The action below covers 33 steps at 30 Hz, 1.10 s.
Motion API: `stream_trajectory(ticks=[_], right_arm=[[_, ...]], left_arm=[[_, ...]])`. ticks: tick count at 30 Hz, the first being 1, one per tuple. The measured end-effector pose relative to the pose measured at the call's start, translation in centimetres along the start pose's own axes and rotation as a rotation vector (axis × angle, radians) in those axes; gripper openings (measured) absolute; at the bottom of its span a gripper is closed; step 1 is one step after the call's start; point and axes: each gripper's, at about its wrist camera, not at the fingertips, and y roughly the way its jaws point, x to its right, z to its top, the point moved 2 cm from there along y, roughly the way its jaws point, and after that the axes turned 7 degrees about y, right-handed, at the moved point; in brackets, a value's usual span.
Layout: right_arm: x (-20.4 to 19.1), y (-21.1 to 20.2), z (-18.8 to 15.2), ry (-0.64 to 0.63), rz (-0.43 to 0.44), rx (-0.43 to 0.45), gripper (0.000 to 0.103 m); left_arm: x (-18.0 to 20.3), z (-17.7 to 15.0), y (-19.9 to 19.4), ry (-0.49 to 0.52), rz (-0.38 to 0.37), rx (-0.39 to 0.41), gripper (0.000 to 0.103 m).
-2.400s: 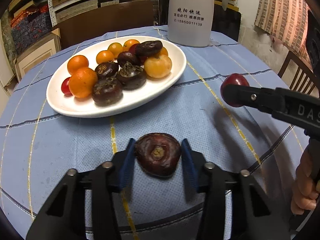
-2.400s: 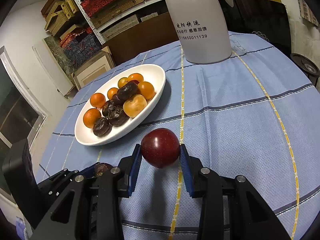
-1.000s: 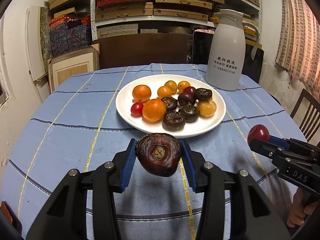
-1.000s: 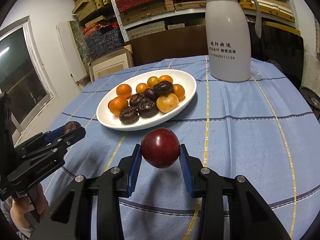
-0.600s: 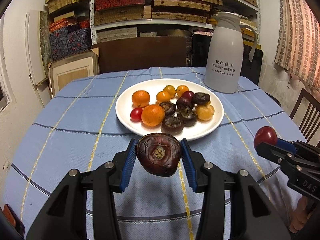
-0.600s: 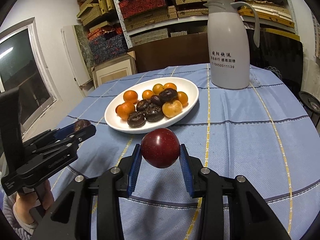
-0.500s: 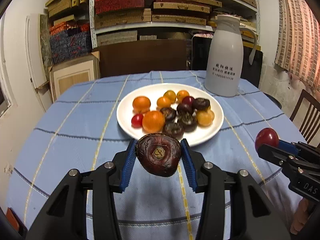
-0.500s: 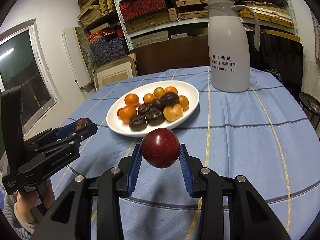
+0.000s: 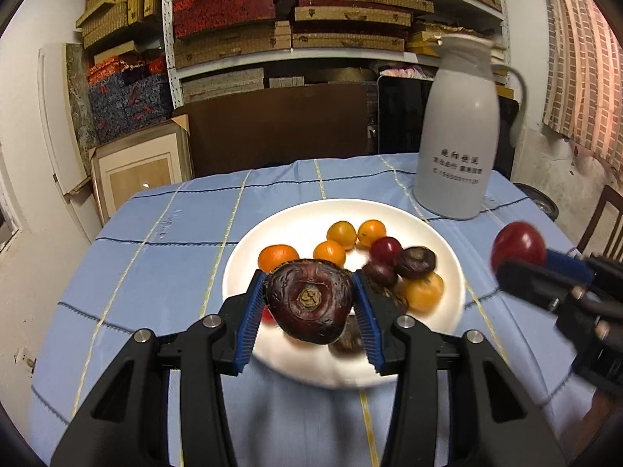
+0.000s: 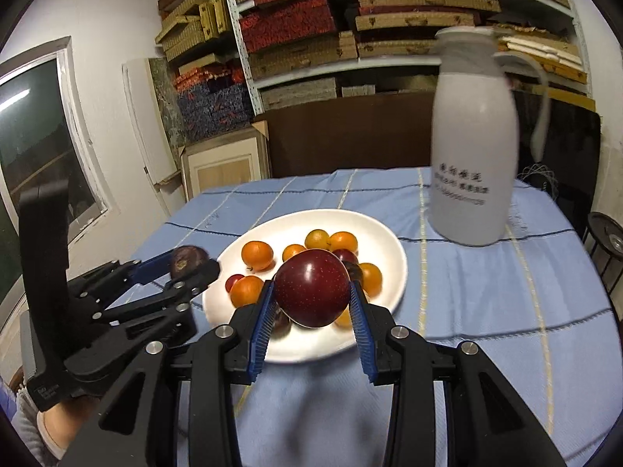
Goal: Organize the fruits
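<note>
My left gripper point(image 9: 309, 307) is shut on a dark purple-brown water chestnut point(image 9: 309, 299) and holds it in the air over the near rim of the white plate point(image 9: 249, 257). My right gripper point(image 10: 311, 303) is shut on a red plum point(image 10: 311, 288), held above the plate's near side point(image 10: 389, 249). The plate holds several small oranges point(image 9: 277, 256), dark chestnuts point(image 9: 416, 261) and a red fruit point(image 9: 384, 250). The right gripper with its plum point(image 9: 518, 247) shows at the right of the left wrist view. The left gripper with its chestnut point(image 10: 189, 260) shows at the left of the right wrist view.
A tall white thermos jug point(image 9: 457, 132) stands behind the plate at the right, also in the right wrist view point(image 10: 473, 144). The table has a blue checked cloth point(image 9: 155, 257). Shelves with boxes point(image 9: 296, 19) and a wooden chair point(image 9: 603, 225) lie beyond the table.
Both grippers have lifted their fruits off the cloth and moved forward toward the plate. They now hang over its near rim.
</note>
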Motion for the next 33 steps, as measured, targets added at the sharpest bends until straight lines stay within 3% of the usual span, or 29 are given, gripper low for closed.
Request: stream_trajectory(ticks=[7,9,10,11,14,17,24,31,33], right_arm=[[0.6,6.1,0.3,-0.014,-0.037,-0.074,0.039],[0.5,7.0,0.1,-0.029,-0.041,-0.077,0.046],[0.5,7.1,-0.1,-0.040,-0.047,-0.070,0.052],[0.4,7.1,-0.1,-0.050,-0.060,-0.064,0.054],[0.3,6.6,-0.1,-0.055,-0.065,-0.055,0.055],[0.4,5.1,0.2,-0.042,-0.063,-0.036,0.058],[0.5,-1.7,-1.8,0.012,-0.078,0.043,0.099],[1.8,-5.0,-7.4,0.041,-0.131,-0.001,0.099],[2.3,-5.5,-8.4,0.055,-0.124,-0.023,0.099]], left_arm=[[-0.6,1.2,7.2,-0.023,-0.032,-0.066,0.044],[-0.6,1.0,8.4,-0.026,-0.039,-0.081,0.052],[-0.6,0.8,8.8,-0.035,-0.043,-0.085,0.065],[-0.8,0.6,9.0,-0.047,-0.041,-0.087,0.071],[-1.1,0.1,8.8,-0.056,-0.047,-0.102,0.081],[-1.6,-0.3,7.2,-0.072,-0.038,-0.094,0.093],[-1.3,-2.6,-0.3,-0.071,0.002,-0.049,0.098],[1.1,-6.5,-5.5,-0.028,0.063,-0.051,0.098],[2.1,-7.4,-6.5,0.017,0.144,-0.067,0.098]])
